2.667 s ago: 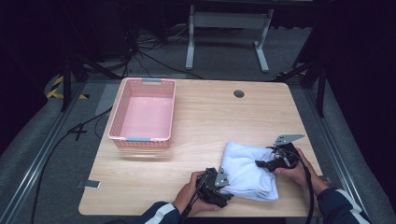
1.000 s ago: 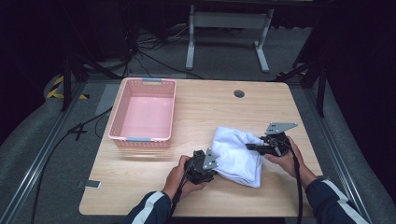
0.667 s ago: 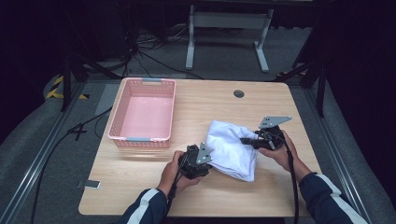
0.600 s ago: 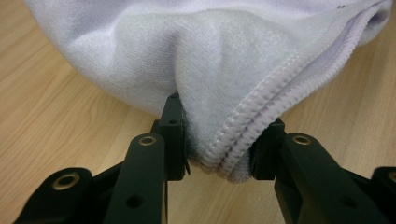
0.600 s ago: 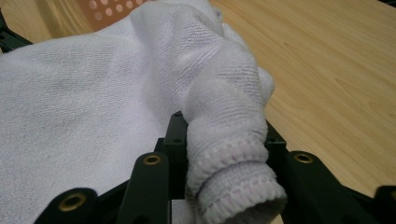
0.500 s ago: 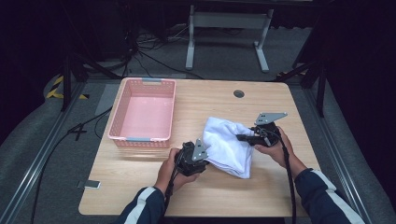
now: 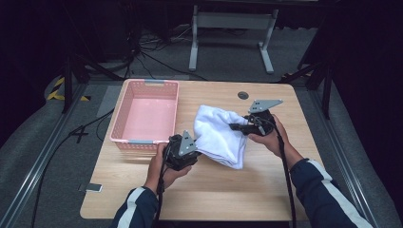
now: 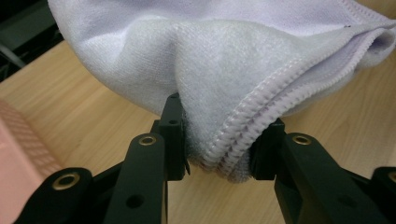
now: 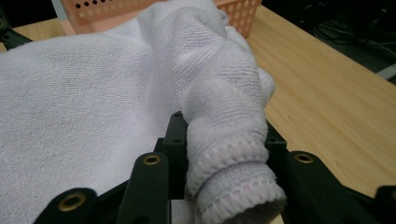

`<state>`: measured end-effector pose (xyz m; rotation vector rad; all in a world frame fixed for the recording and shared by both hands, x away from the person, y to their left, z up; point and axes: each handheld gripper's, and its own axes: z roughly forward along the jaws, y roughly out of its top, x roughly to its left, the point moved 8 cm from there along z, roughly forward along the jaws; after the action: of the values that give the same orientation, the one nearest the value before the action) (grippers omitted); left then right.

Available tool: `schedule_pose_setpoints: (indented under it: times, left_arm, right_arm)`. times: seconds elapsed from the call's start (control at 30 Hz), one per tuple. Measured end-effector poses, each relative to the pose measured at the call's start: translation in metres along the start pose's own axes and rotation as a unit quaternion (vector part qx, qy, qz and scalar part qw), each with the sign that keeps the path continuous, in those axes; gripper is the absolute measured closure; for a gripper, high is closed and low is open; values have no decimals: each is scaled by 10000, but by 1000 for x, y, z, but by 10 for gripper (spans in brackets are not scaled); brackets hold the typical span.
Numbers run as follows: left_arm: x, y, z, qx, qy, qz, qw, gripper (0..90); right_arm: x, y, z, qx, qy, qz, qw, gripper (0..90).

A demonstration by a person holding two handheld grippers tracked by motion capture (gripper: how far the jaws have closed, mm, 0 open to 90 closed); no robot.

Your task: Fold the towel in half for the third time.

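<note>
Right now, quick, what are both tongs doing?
Left tongs: closed on the white towel's stitched edge.
Right tongs: closed on a bunched corner of the same towel.

A light wooden table point(image 7: 214, 190) with rounded corners and a round cable grommet point(image 7: 243, 95) near its far edge stands on grey carpet point(image 7: 43, 142), lit brightly from above while the room around it falls off into darkness; a metal floor rail point(image 7: 40, 164) runs along the table's left side, another along its right point(image 7: 349, 175). Beyond the far edge a grey metal stand point(image 7: 231, 21) rests on the floor among loose black cables point(image 7: 157, 59); yellow-and-black hazard tape point(image 7: 59, 90) marks the floor at left, and a small flat device point(image 7: 90, 187) lies on the table's near left corner.
</note>
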<state>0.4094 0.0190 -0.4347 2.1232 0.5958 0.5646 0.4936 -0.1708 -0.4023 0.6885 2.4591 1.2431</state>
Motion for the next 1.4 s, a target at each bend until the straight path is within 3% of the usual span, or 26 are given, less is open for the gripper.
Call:
schedule_pose_setpoints:
  times: [0.37, 0.5, 0.57, 0.87, 1.0, 1.07, 1.4]
  left_arm:
    - [33, -11, -28, -72, 391, -207, 9990, 650]
    - [47, -16, -40, -115, 560, -393, 9976, 650]
    - [56, -20, -47, -179, 655, -545, 9962, 651]
    - [89, -38, -60, -113, 1081, -738, 9913, 652]
    - [97, -46, -64, -71, 1165, -909, 9890, 652]
    - [102, -49, -67, 0, 1246, -884, 9883, 652]
    - [125, -62, -82, 67, 1550, -1139, 9813, 651]
  right_arm:
    - [11, 45, 29, -117, 179, -190, 9996, 641]
    - [16, 63, 44, -140, 243, -256, 9993, 640]
    - [19, 71, 52, -150, 284, -255, 9992, 641]
    - [26, 96, 90, -216, 374, -202, 9989, 639]
    - [30, 105, 103, -251, 454, -184, 9985, 639]
    - [30, 110, 109, -248, 443, -173, 9986, 639]
    - [40, 137, 136, -226, 457, -299, 9983, 639]
